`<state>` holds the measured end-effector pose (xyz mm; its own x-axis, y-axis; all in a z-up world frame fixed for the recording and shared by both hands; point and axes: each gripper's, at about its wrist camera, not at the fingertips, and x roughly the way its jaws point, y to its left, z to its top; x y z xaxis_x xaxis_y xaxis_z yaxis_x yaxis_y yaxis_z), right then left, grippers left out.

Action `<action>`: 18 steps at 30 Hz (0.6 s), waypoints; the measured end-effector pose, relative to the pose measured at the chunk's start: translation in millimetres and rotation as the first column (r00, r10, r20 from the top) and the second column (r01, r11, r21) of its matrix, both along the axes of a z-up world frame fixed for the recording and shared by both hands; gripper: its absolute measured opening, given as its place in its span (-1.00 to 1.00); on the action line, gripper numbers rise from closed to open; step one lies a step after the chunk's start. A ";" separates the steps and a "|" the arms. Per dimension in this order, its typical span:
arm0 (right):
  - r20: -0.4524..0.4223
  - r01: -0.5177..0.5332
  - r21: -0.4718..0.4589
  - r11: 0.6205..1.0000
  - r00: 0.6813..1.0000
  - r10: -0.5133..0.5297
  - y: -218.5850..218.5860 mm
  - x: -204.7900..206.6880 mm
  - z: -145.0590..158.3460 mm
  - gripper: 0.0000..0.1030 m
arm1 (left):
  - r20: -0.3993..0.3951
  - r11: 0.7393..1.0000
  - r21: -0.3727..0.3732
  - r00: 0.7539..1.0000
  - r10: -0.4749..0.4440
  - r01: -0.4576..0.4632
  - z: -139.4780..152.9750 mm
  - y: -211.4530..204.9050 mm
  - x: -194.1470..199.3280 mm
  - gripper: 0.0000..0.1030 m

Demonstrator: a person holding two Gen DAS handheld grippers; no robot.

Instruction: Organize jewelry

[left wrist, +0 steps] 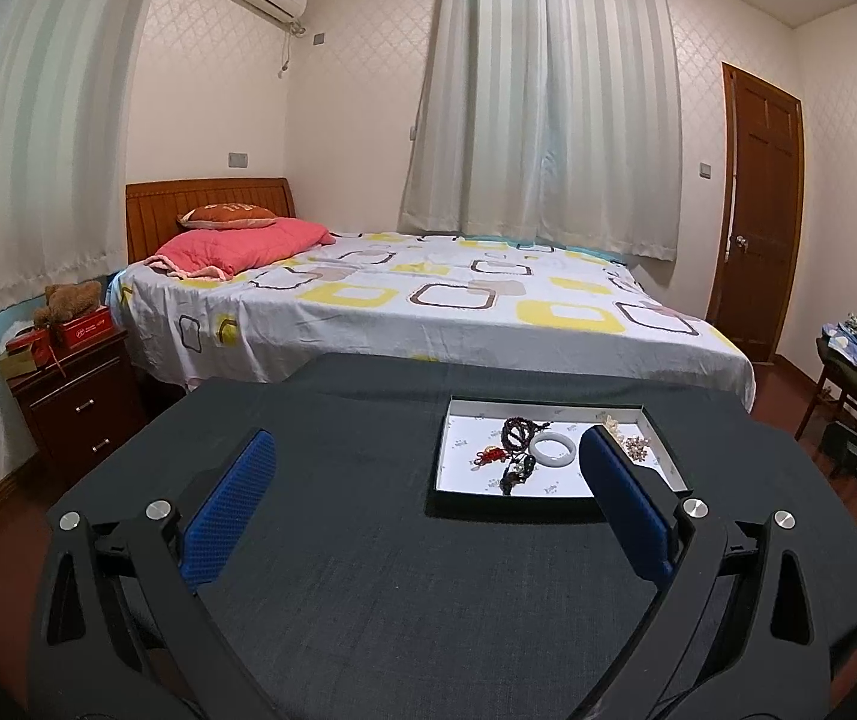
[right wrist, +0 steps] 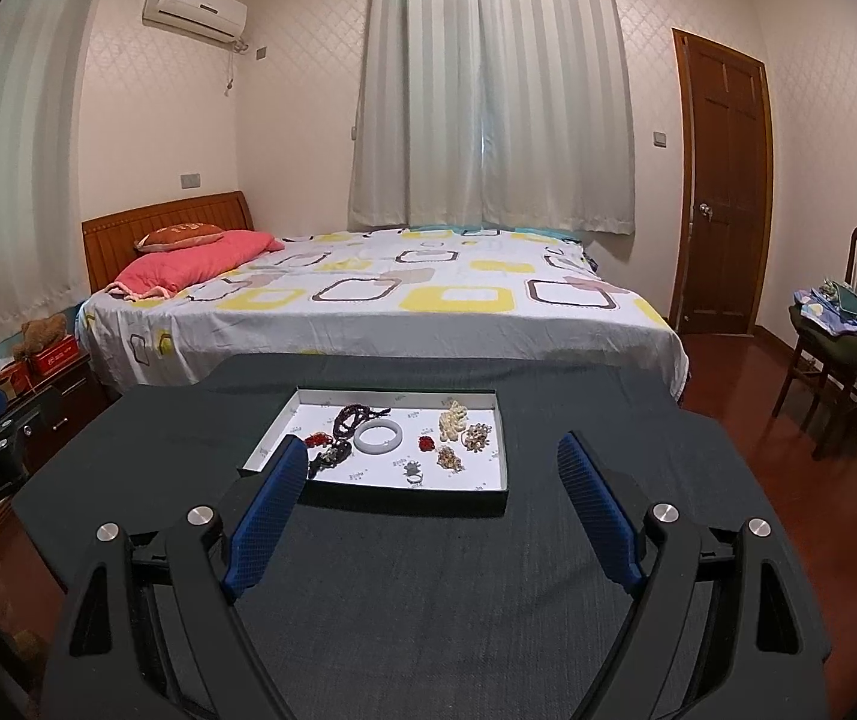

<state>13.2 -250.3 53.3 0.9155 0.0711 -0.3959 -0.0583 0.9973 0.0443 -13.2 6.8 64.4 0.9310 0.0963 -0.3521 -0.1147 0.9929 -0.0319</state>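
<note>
Left wrist view: the left gripper point(left wrist: 428, 492) is spread wide, nothing held; the jewelry tray point(left wrist: 662, 450) sits on the desk point(left wrist: 368, 600) beyond its right finger.

Right wrist view: the right gripper point(right wrist: 434, 480) is likewise wide and empty; the white bangle point(right wrist: 378, 437) lies ahead between its fingers and is best approached low and squarely.

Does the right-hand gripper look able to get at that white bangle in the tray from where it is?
Probably yes. The right gripper is open and empty, and the white bangle lies flat in the shallow tray ahead of it. Only the tray's low rim and the dark beads touching the bangle might get in the way.
</note>
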 end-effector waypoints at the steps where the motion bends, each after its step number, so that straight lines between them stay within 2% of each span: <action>1: 0.001 0.000 0.000 1.000 1.000 0.000 0.1 0.0 0.0 0.60 | -0.001 1.000 0.001 1.000 0.000 0.000 0.0 -0.1 -0.1 0.91; 18: 0.000 -0.001 -0.001 1.000 1.000 0.001 0.9 0.6 -0.3 0.60 | -0.013 1.000 -0.014 1.000 0.005 -0.005 -0.7 0.7 0.5 0.91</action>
